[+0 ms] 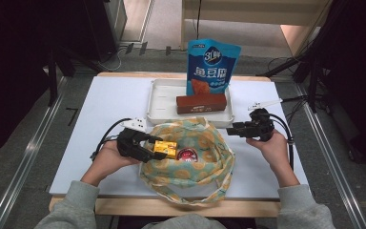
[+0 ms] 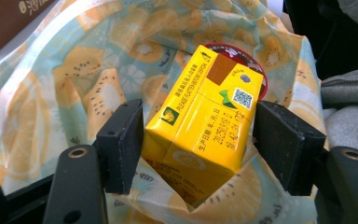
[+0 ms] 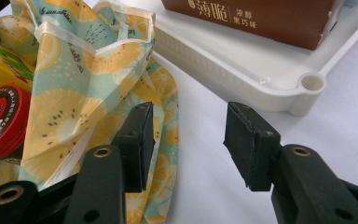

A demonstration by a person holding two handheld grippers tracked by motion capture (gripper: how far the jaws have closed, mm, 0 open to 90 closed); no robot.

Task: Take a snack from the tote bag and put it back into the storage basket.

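My left gripper (image 1: 158, 148) (image 2: 198, 140) is shut on a yellow drink carton (image 1: 167, 149) (image 2: 200, 126), one jaw on each side. It holds the carton tilted inside the mouth of a fruit-print cloth bag (image 1: 207, 164) (image 2: 74, 84) (image 3: 88, 60). A red round lid (image 1: 188, 155) (image 3: 0, 119) lies in the bag just beyond the carton. My right gripper (image 1: 229, 130) (image 3: 189, 140) is open and holds nothing. It sits low over the table between the bag's right rim and the tray's near corner.
A white tray (image 1: 162, 100) (image 3: 242, 65) stands behind the bag with a brown box (image 1: 201, 103) (image 3: 261, 18) in it. A blue snack pouch (image 1: 212, 64) stands upright at the tray's far edge. The bag's handles hang over the table's front edge.
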